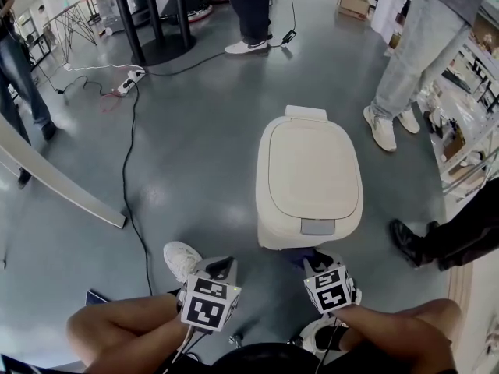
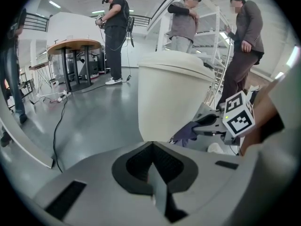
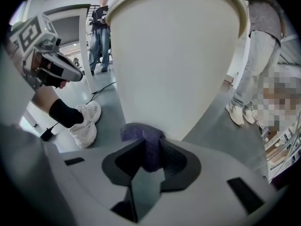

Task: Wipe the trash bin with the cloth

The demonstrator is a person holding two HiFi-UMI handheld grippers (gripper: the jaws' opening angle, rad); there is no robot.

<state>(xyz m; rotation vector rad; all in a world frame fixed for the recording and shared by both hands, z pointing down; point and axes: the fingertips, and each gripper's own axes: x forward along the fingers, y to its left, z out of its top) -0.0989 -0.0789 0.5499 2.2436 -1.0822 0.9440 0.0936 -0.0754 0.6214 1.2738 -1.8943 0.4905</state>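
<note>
Head cam looked steeply down from above; trash bin (image 1: 309, 179) sat mid-frame, fairly near. Left tongs (image 2: 151, 145) cam sat low, facing bin's side at frame center. Right tongs (image 3: 150, 147) cam was v. close, bin filling upper frame. All 3 views shared the bin.

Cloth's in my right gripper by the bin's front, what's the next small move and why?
Probably press the cloth against the front wall of the trash bin and sweep it sideways. The right gripper is shut on the cloth, low at that wall; the left gripper is shut on nothing, off to the side.
</note>
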